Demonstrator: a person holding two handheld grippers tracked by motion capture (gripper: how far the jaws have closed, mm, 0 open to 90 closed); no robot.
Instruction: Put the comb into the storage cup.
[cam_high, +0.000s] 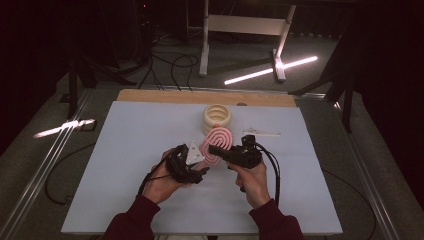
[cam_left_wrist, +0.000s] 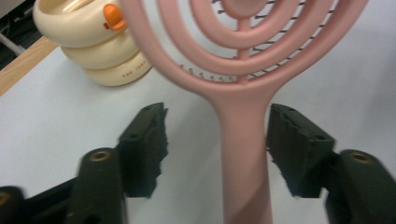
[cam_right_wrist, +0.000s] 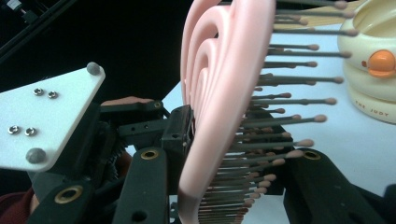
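- Pink hairbrush (cam_high: 216, 143): smooth plastic, concentric open rings with bead-tipped bristles, held above the table's middle.
- Right gripper (cam_right_wrist: 224, 154) clenches the brush head's edge.
- Left gripper (cam_left_wrist: 217, 149) is released; its jagged pads flank the handle, gaps either side.
- At twelve o'clock, a ribbed cream container (cam_high: 217, 118) with an orange knob; contents unseen.
- Pale grey table sheet (cam_high: 125, 165) lies bare from nine to six o'clock.

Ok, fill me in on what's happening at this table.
A person is passing a pink hairbrush between two hand-held claws above the table. The right claw is clamped on the brush's head, across the frame and bristles. The left claw stands open around the handle, pads clear of it. A cream ringed container sits just behind.
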